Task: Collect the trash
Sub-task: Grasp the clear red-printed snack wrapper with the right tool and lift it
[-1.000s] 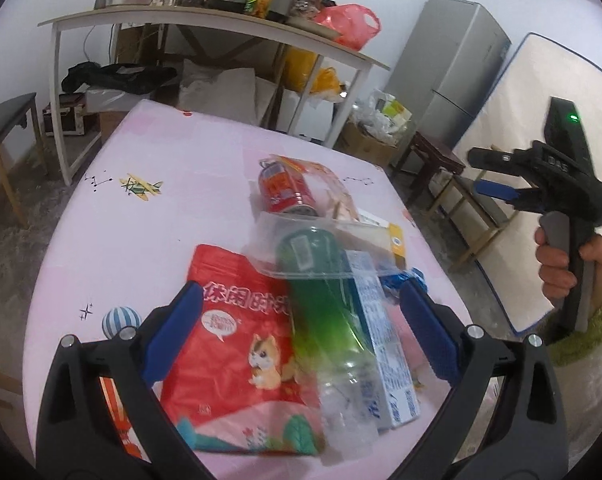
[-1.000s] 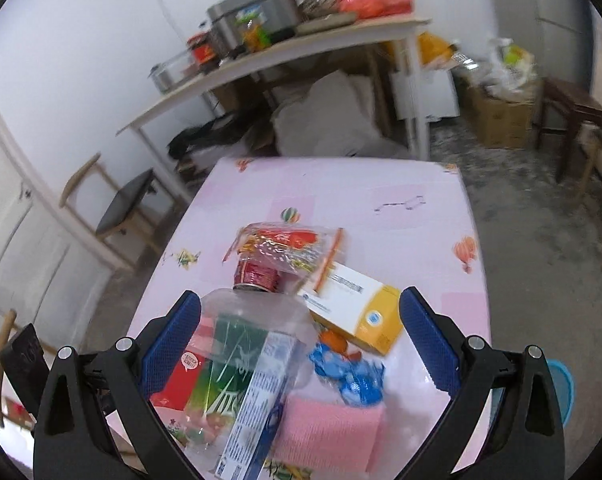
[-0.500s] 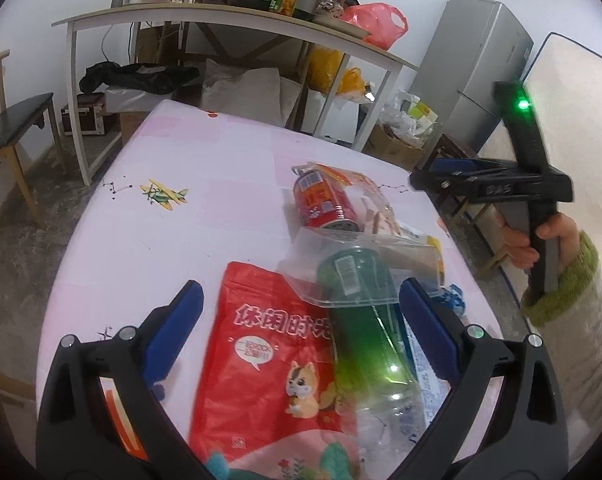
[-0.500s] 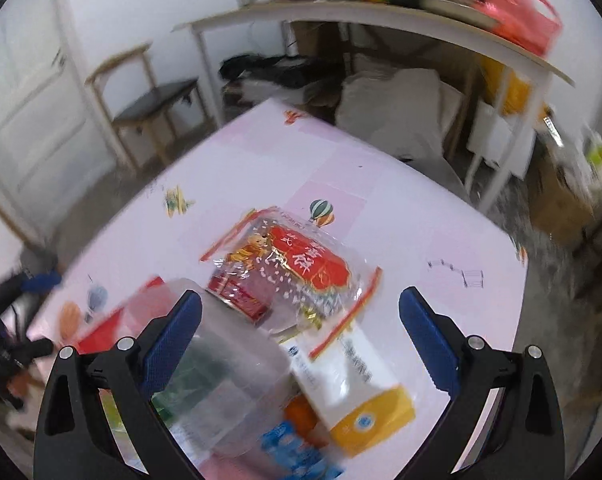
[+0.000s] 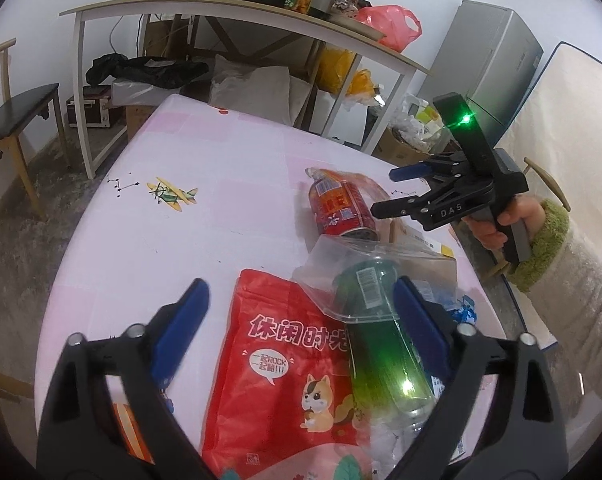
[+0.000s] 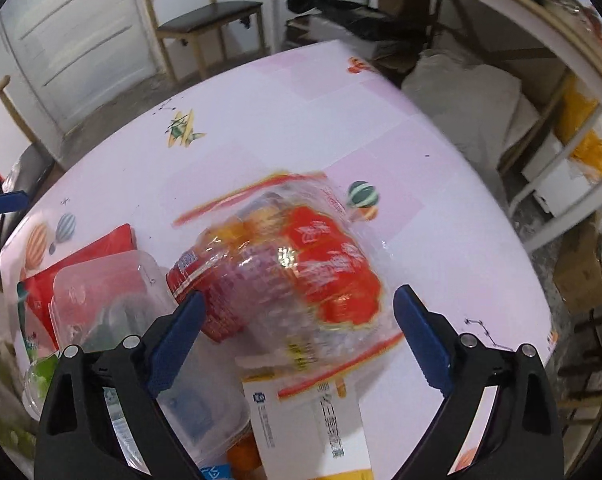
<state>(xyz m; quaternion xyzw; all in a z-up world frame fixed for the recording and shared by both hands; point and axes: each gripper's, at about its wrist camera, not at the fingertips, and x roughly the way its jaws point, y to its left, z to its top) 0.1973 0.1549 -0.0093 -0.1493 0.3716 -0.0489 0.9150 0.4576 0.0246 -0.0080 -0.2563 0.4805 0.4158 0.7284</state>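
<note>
A heap of trash lies on the pink table (image 5: 181, 220). My left gripper (image 5: 299, 320) hovers over a red snack pouch (image 5: 285, 368) and a green bottle (image 5: 381, 344) under a clear plastic tub (image 5: 341, 256). Its jaws are closing, and the pads touch nothing. My right gripper (image 6: 299, 332) points steeply down over a clear snack bag with red print (image 6: 313, 264), which lies on a red can (image 6: 205, 280). Its jaws are closing too, with the bag between them and untouched. A white and yellow box (image 6: 313, 420) lies beneath. The right gripper (image 5: 393, 190) also shows beside the red can (image 5: 337, 208).
A long side table (image 5: 221, 12) with jars and pots stands behind the pink table. A wooden chair (image 5: 17, 108) is at the left, a fridge (image 5: 497, 56) and a leaning mattress (image 5: 561, 120) at the right. Bags and boxes crowd the floor (image 6: 581, 280).
The right gripper has swung down, rolled and come over the clear snack bag. The left gripper has crept forward over the pouch and bottle. Both pairs of jaws stand a little narrower.
</note>
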